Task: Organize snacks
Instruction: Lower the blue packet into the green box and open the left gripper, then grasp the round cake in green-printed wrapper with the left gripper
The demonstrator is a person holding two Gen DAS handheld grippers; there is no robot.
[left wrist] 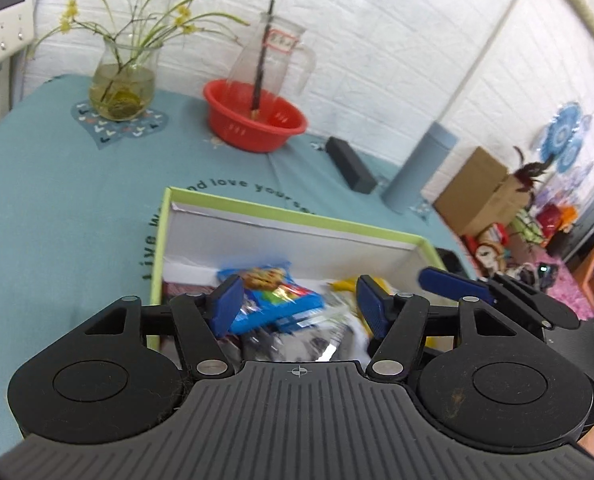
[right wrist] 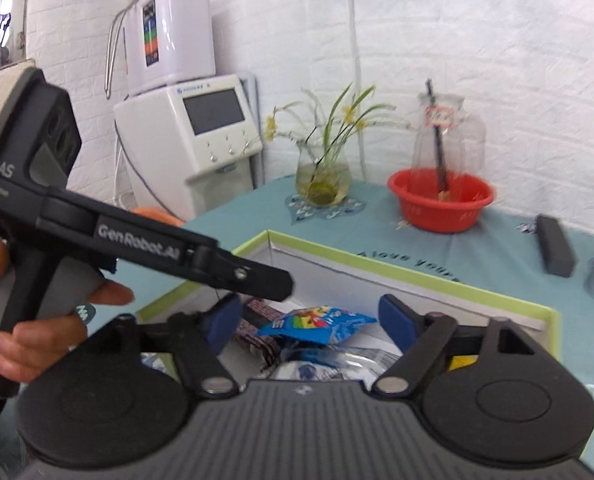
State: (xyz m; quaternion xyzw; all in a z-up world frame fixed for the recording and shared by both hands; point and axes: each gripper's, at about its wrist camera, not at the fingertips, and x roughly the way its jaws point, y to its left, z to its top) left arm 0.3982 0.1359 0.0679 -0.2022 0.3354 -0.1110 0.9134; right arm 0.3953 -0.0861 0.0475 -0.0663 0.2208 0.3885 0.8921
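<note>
1. Left wrist view: the left gripper (left wrist: 297, 300) is nearest, its blue fingers spread wide over the green-edged box (left wrist: 293, 216), holding nothing.
2. Snack packets lie jumbled in the box, a blue cookie packet (left wrist: 273, 292) on top.
3. The right gripper (left wrist: 457, 284) reaches in over the box's right corner.
4. The box rests on a teal tablecloth (left wrist: 57, 200); behind it stand a vase (left wrist: 121, 88), a red bowl (left wrist: 255, 120) with a glass jug (left wrist: 273, 60), a black case (left wrist: 351, 164) and a grey cylinder (left wrist: 419, 168).
5. Right wrist view: the right gripper (right wrist: 309, 322) is nearest, spread wide and holding nothing, above a blue packet (right wrist: 317, 324).
6. The left gripper (right wrist: 257, 276) crosses from the left, held by a hand (right wrist: 41, 328); whether it is wide or narrow cannot be told from here.
7. A white machine (right wrist: 201, 136) stands against the white brick wall (right wrist: 457, 20).
</note>
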